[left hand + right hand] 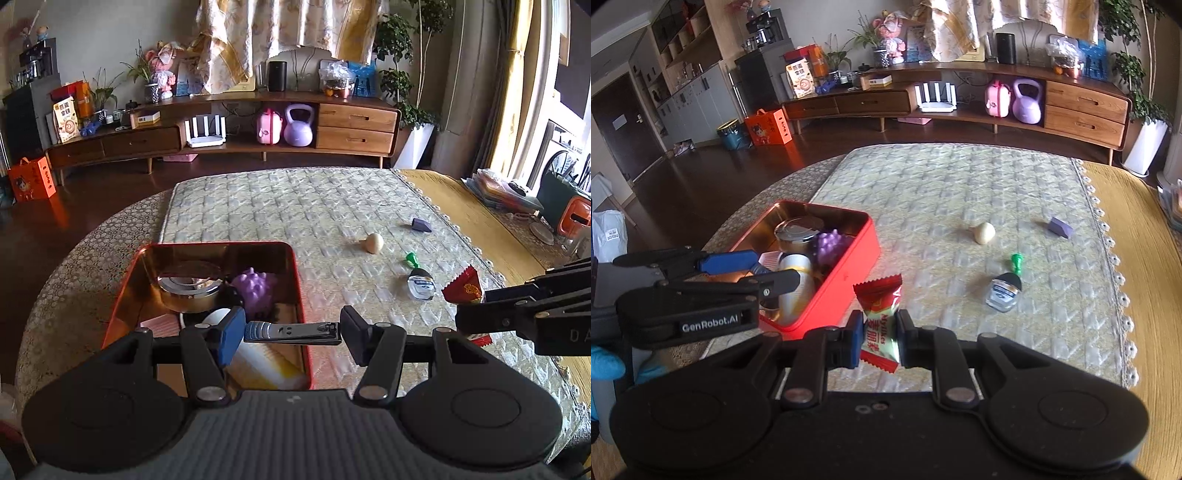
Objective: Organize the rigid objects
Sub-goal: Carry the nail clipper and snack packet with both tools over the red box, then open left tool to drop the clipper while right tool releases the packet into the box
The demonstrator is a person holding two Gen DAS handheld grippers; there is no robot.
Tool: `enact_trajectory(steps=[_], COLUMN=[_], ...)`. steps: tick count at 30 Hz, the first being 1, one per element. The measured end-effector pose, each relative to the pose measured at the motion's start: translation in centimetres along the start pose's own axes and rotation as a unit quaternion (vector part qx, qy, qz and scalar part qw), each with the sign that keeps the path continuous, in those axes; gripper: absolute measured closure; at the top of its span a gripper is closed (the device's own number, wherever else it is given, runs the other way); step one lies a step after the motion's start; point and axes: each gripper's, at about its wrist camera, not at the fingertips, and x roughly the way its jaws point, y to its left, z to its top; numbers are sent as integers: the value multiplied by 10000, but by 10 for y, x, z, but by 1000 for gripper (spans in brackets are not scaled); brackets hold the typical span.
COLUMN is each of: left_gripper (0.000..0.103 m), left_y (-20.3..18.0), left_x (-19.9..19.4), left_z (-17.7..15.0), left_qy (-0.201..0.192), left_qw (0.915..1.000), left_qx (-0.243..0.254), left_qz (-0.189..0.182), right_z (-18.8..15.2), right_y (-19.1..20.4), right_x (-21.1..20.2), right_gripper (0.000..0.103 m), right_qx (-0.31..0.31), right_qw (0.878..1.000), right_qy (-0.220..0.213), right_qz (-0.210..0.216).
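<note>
My left gripper [293, 333] is shut on a metal nail clipper [280, 330], gripped end to end between the pads and held over the near right part of the red tin [118, 295]. The tin holds a purple spiky toy [255, 290], a round metal can [188, 288] and a white-yellow item. My right gripper [879, 339] is shut on a red candy packet [881, 314], just right of the red tin [846, 291]. On the quilted mat lie a beige knob [984, 232], a purple block [1061, 227], a green piece [1016, 261] and a small clear bottle [1004, 291].
The quilted mat [295, 206] covers a table with a yellow cloth [469, 210] to the right, where papers and an orange box [572, 219] sit at the edge. A long wooden cabinet [229, 129] stands across the dark floor beyond.
</note>
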Motion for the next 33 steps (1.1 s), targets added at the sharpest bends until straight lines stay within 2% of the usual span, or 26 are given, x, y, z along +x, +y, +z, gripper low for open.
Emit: enact_trajectory(steps=[8, 16, 23, 28, 33], left_gripper=[47, 47, 47, 47, 47], left_y=[39, 72, 88, 89, 93], left_x=[-1, 18, 45, 66, 80], left_z=[8, 14, 13, 10, 9], left_qy=[-27, 166, 375, 444, 508], left_qw=[9996, 9987, 9971, 9952, 9951], left_qx=[-63, -1, 4, 255, 203], left_qz=[286, 484, 657, 837, 818], right_z=[7, 13, 25, 29, 30], right_y=[27, 51, 73, 81, 84], right_x=[22, 45, 73, 95, 113], right_gripper=[85, 85, 85, 85, 85], right_qx=[-181, -447, -904, -1168, -1304], right_qw=[9997, 9986, 9957, 9928, 9908], right_qy=[113, 209, 190, 261, 359], right_qz=[121, 187, 117, -34, -62])
